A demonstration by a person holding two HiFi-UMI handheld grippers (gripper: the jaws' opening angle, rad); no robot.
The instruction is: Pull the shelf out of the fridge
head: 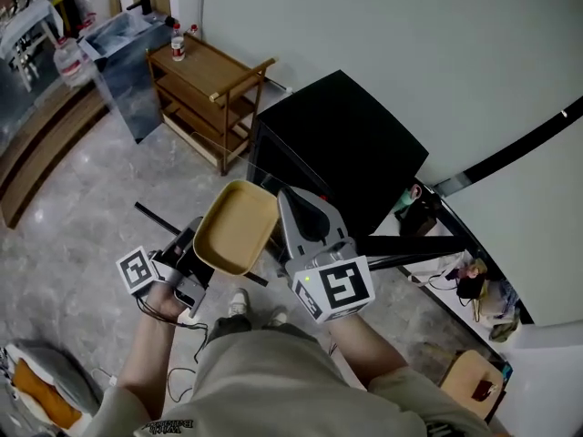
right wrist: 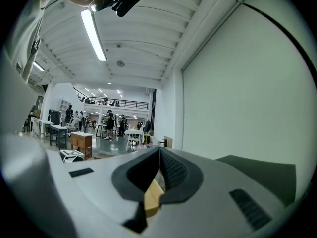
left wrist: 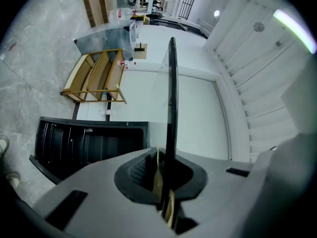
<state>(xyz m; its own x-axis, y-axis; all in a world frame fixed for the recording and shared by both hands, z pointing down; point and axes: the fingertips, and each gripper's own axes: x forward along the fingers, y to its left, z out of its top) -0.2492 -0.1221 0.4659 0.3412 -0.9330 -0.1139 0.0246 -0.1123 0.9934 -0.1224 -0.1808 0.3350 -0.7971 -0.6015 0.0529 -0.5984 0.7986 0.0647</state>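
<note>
Standing on grey marbled floor [head: 82,235], black fridge [head: 346,144] by white wall [head: 383,35], left tongs [left wrist: 163,155] and right tongs [right wrist: 159,150] pinching tan shelf [head: 235,226]

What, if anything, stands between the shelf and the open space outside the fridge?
Nothing visible does. The shelf, clamped edge-on in the left claw, is already outside the black fridge, with only open air around it.
</note>
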